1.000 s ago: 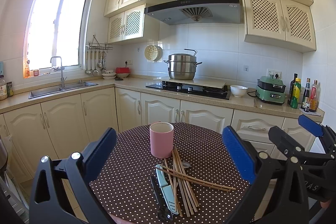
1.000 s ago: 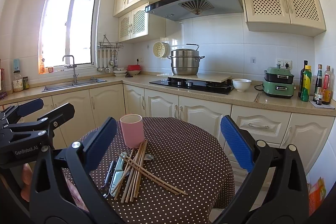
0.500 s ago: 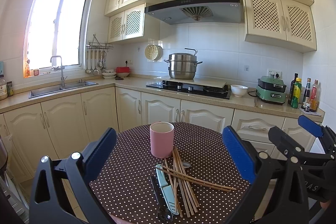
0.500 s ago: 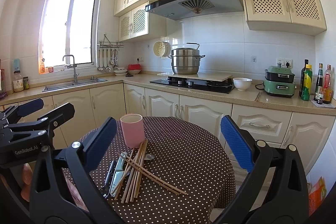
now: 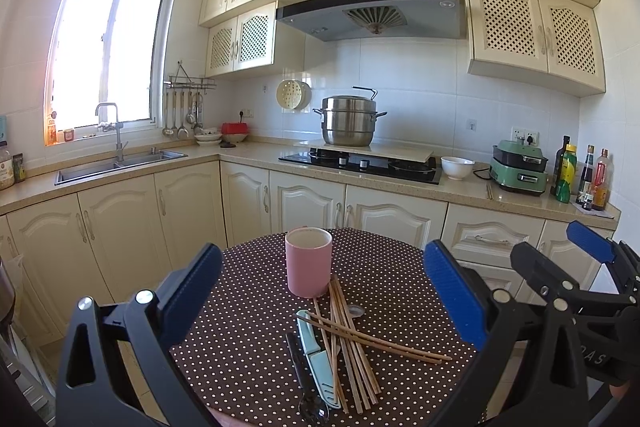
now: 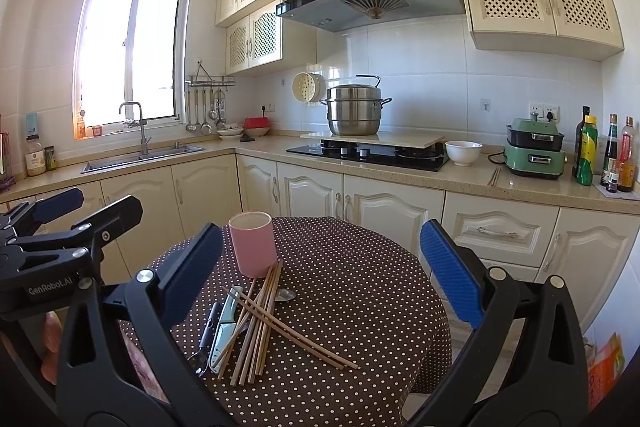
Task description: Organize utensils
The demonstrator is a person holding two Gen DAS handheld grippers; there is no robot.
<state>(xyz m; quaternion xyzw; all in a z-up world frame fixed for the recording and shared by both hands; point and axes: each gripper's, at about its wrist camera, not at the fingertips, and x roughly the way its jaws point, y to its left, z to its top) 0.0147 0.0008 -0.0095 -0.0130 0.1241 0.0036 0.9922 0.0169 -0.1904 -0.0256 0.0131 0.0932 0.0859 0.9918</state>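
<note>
While both grippers hung with jaws apart and empty, no utensil was lifted; the chopsticks (image 5: 352, 343) awaited gathering into the pink cup (image 5: 308, 262).

one pink cup (image 5: 308, 262), one knife (image 5: 316, 357), two spoons (image 6: 201, 343)

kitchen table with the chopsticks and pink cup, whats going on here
A person holds a left gripper and right gripper open above the table, gripping nothing. Chopsticks, a pale green knife and a dark-handled spoon lie loose beside the upright pink cup. Sorting hasn't started.
</note>
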